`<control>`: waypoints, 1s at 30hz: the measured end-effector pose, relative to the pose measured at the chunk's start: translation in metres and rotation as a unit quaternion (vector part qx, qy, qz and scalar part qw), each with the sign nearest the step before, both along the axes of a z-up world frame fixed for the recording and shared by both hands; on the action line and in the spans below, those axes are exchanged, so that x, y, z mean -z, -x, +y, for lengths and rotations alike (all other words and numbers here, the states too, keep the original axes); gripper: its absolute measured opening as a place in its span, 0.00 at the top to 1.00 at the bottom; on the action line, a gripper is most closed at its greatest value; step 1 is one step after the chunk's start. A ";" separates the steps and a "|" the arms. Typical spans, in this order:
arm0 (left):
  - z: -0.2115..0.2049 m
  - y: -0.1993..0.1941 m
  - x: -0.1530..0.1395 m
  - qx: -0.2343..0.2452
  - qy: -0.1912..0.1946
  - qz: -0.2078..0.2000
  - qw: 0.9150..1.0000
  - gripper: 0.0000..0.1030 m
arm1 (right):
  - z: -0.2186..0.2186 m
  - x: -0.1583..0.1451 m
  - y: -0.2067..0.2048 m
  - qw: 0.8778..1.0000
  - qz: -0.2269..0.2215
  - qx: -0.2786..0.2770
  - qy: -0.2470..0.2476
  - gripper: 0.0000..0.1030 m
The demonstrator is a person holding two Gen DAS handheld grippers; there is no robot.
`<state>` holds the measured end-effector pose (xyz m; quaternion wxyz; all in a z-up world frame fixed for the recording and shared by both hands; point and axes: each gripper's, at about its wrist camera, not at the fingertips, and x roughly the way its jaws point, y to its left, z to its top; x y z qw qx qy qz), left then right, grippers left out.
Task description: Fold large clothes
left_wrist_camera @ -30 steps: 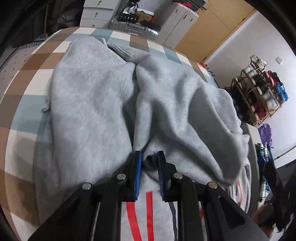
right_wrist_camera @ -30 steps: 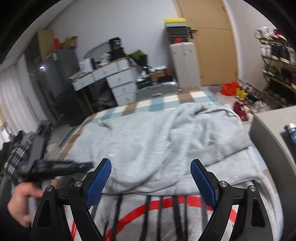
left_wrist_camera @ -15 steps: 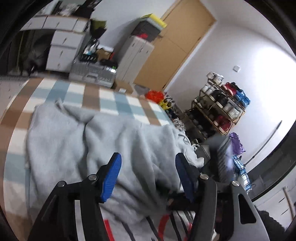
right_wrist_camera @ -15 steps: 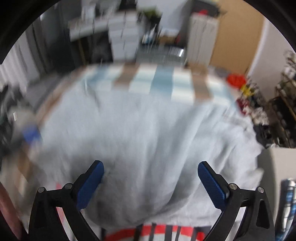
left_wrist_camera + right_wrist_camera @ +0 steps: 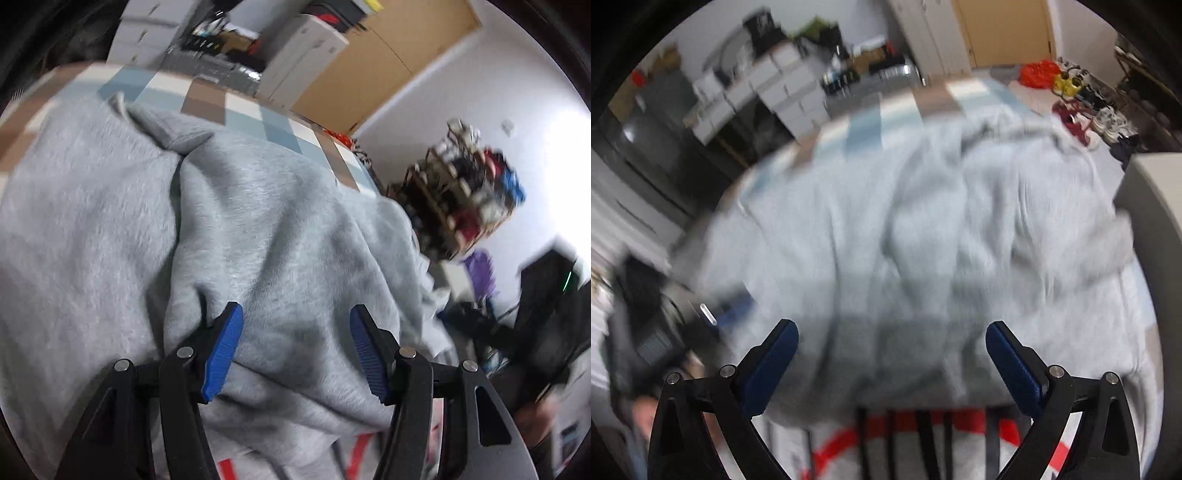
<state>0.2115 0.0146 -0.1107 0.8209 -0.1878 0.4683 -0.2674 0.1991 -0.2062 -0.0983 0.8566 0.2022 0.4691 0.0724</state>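
Checked bedspread carries the grey sweatshirt – left gripper and right gripper hover above it, jaws apart, empty, likely between grasps.

My black left hand-held gripper and black right hand-held gripper carry ribbed blue pads above the fleecy pale grey sweatshirt with its red and black stripes, lying on a bedspread chequered brown, blue and white.
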 end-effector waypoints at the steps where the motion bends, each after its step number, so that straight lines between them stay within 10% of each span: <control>1: -0.001 0.003 -0.001 0.003 -0.008 -0.012 1.000 0.47 | -0.004 -0.007 -0.006 0.998 -0.015 -0.004 -0.057 0.00; 5: -0.006 0.014 -0.004 0.015 -0.043 -0.041 0.998 0.47 | 0.001 -0.016 -0.031 0.982 -0.050 -0.016 -0.180 0.00; 12: -0.001 0.007 -0.011 0.011 -0.035 -0.004 0.999 0.47 | 0.016 0.034 -0.066 0.988 0.024 -0.043 -0.144 0.02; 17: 0.021 0.015 -0.024 -0.004 -0.059 0.030 0.998 0.46 | 0.024 -0.004 -0.041 0.997 0.004 -0.071 0.017 0.02; 22: 0.077 0.024 -0.029 -0.053 -0.110 0.035 0.992 0.46 | -0.010 -0.007 -0.039 0.975 0.007 -0.033 0.219 0.01; 25: 0.113 0.020 -0.023 -0.090 -0.082 0.054 0.991 0.41 | -0.057 0.006 -0.040 0.981 0.043 0.005 0.189 0.01; 30: 0.148 0.006 0.002 -0.133 0.001 0.115 0.984 0.30 | -0.135 0.022 -0.034 0.996 0.057 0.071 -0.004 0.01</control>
